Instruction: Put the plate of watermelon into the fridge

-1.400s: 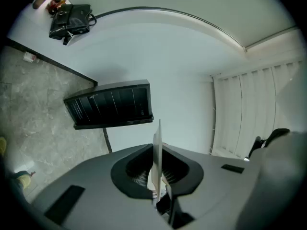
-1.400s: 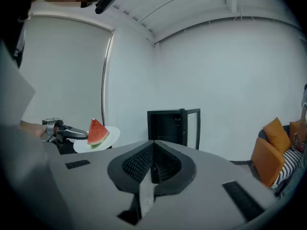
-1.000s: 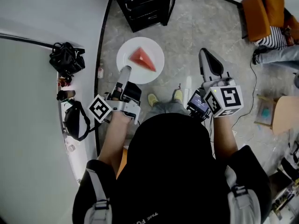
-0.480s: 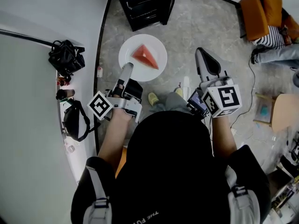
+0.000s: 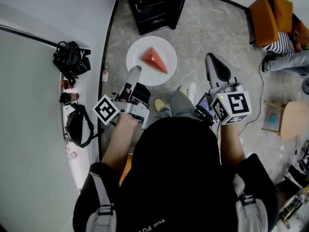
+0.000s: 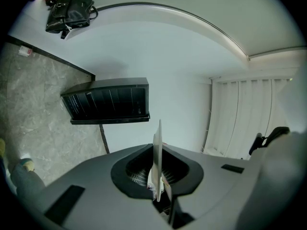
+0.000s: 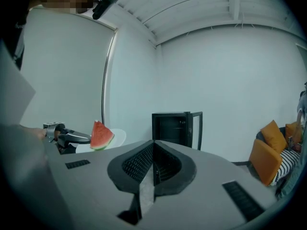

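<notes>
A red watermelon wedge (image 5: 154, 59) lies on a round white plate (image 5: 140, 71), held level above the grey floor. My left gripper (image 5: 133, 73) is shut on the plate's near rim; in the left gripper view the plate (image 6: 157, 152) shows edge-on between the jaws. The black fridge (image 5: 153, 6) stands just ahead with its door (image 5: 180, 1) swung open; it also shows as the fridge (image 6: 108, 102) and the fridge (image 7: 174, 127). My right gripper (image 5: 216, 67) is shut and empty, to the right of the plate. In the right gripper view the wedge (image 7: 100, 135) appears at the left.
Black bags (image 5: 71, 59) and small items sit on a ledge along the left wall. An orange chair (image 5: 272, 13) with a striped cushion stands at the far right, a seated person's legs (image 5: 289, 59) beside it. A wooden piece (image 5: 292, 120) is at the right edge.
The plate and both grippers have moved forward toward the fridge, which now looks larger and closer in both gripper views. The grip on the plate is unchanged.
</notes>
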